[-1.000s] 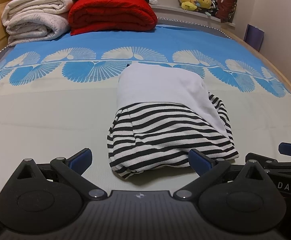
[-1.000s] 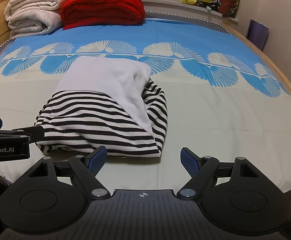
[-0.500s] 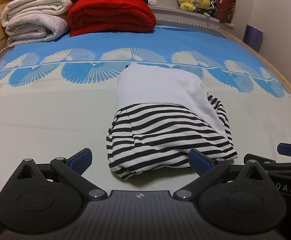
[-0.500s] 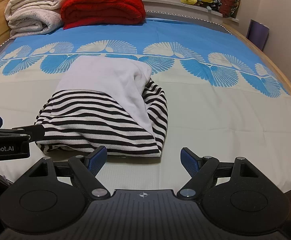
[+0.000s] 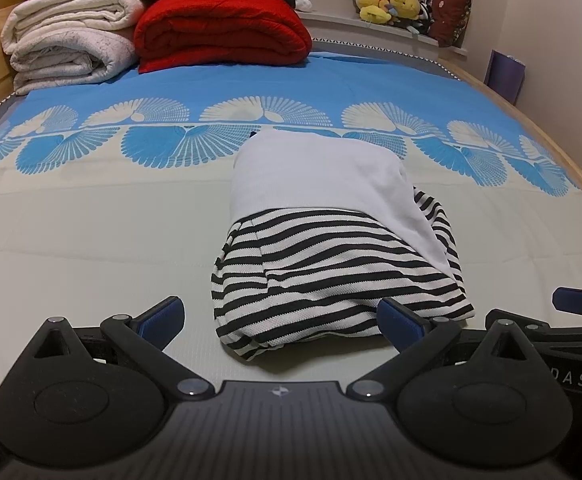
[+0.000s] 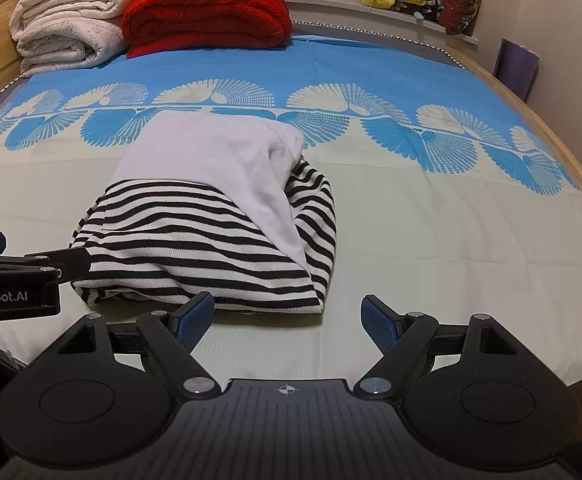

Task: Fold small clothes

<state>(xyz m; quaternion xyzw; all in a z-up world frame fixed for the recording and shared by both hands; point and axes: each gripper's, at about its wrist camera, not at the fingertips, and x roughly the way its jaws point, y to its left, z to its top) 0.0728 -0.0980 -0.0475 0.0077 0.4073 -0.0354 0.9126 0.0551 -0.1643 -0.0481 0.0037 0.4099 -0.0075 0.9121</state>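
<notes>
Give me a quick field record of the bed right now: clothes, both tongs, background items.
surface: bed sheet, cream near, blue fan pattern farther back
striped garment: striped garment folded, lying on the sheet
white garment: white garment folded, laid over the far part of the striped one
left tongs: left tongs open, holding nothing, at the near edge of the striped garment
right tongs: right tongs open, holding nothing, near the garment's right corner
background: red blanket beside stacked white blankets; plush toys on the sill

Bed (image 5: pixel 91 240) with blue-patterned sheet; striped folded garment (image 5: pixel 331 280) mid-bed, red blanket (image 5: pixel 223 28) and white blankets (image 5: pixel 67 40) at far end.
</notes>
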